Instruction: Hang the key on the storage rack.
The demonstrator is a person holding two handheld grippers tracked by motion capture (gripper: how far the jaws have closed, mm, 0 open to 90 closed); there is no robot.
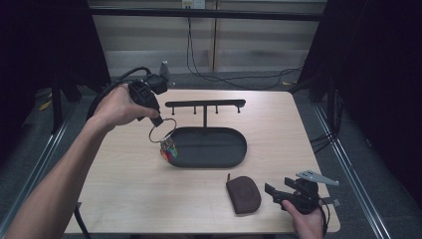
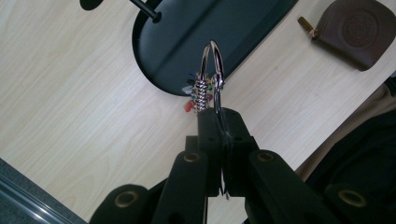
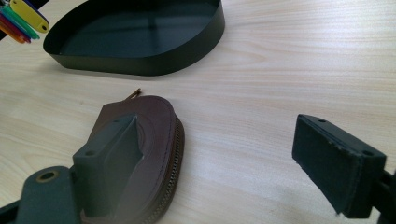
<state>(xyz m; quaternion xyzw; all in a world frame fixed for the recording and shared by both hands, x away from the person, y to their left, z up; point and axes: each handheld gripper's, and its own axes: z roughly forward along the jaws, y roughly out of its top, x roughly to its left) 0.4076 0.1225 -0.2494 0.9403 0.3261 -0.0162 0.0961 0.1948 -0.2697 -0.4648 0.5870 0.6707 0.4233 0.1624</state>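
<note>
Nearest the high camera, the right hand-held gripper [image 1: 278, 193] rests spread beside the pouch [image 1: 244, 194]. Left hand-held gripper [image 1: 158, 121] pinches the key ring [image 1: 161, 132] (tags dangling) above the tray [image 1: 234, 159] edge; hanging it on the rack [image 1: 205, 104] likely follows.

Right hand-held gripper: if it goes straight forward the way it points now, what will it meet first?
Probably the brown zip pouch. The right hand-held gripper stands open, its left jaw already over the pouch. The black oval tray lies farther along the wooden table. Depth is hard to judge, so this is not certain.
</note>
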